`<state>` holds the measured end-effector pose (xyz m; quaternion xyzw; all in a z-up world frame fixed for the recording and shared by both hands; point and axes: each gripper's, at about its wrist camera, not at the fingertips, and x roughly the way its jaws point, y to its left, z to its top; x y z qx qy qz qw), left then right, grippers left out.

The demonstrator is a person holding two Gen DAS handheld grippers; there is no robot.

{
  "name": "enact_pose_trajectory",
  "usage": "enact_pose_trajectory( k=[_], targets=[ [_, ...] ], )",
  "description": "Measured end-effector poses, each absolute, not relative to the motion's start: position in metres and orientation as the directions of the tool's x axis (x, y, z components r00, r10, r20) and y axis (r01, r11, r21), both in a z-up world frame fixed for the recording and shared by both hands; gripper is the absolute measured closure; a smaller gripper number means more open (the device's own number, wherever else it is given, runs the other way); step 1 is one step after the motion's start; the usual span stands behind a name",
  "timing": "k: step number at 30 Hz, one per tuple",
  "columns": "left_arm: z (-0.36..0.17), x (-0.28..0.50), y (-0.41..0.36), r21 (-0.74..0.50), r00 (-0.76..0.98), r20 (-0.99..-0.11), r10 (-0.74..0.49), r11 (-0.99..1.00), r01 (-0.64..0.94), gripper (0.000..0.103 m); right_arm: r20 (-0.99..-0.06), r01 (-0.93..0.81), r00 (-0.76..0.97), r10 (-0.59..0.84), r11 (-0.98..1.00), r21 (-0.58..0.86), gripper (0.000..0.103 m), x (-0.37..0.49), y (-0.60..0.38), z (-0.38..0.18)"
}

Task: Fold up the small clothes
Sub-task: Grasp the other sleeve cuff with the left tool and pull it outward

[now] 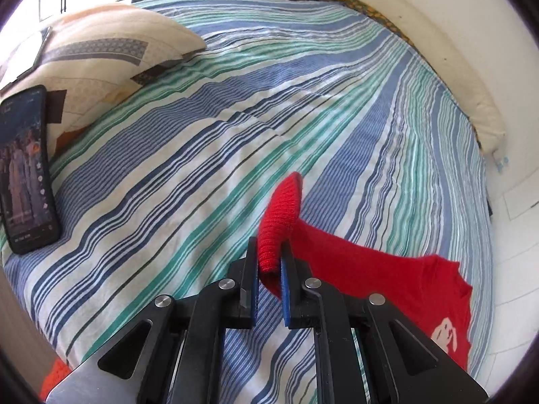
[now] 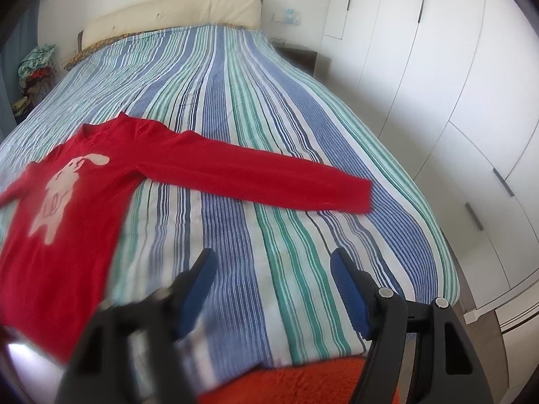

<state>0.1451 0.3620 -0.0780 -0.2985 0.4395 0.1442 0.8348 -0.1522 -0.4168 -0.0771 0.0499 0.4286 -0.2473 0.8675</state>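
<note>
Red sweater cuff in left hand-held gripper (other sleeve flat)

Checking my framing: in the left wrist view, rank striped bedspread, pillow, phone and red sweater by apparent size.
1. striped bedspread
2. pillow and red sweater: alike, and the sweater is nearer, so unranked
3. phone

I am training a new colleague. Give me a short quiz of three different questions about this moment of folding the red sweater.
1. True or false: the left gripper is shut on the sleeve cuff of the red sweater.
2. Multiple choice: the right gripper is (A) open and holding nothing, (B) shut on the other sleeve, (C) shut on the phone.
3. Fill in: the sweater lies on a ___ bedspread.

Key: 1 true; 2 A; 3 striped.
</note>
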Motion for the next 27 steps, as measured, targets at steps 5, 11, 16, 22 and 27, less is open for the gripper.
enact_pose_trajectory(
  k=[5,11,16,22,27],
  targets=[
    [-0.098,0.14,0.376,-0.322,0.527,-0.849,0.029,0.764,-0.56,0.095,-0.768,0.475,0.509,-0.388,0.871,-0.125,0.034,-0.152,-0.418,-0.077],
    [-0.148,0.138,0.379,-0.233,0.433,-0.898,0.075,0.753,-0.615,0.096,-0.766,0.464,0.511,-0.39,0.875,-0.136,0.034,-0.151,-0.415,-0.078],
    [-0.153,0.14,0.376,-0.194,0.422,-0.901,0.103,0.774,-0.603,0.096,-0.764,0.464,0.507,-0.398,0.873,-0.147,0.034,-0.152,-0.413,-0.078],
    [-0.159,0.14,0.385,-0.23,0.409,-0.91,0.061,0.747,-0.623,0.095,-0.767,0.477,0.511,-0.388,0.87,-0.123,0.034,-0.153,-0.417,-0.078],
    [-0.162,0.138,0.388,-0.248,0.406,-0.913,0.039,0.738,-0.628,0.092,-0.765,0.472,0.513,-0.39,0.872,-0.129,0.034,-0.153,-0.416,-0.077]
  ],
)
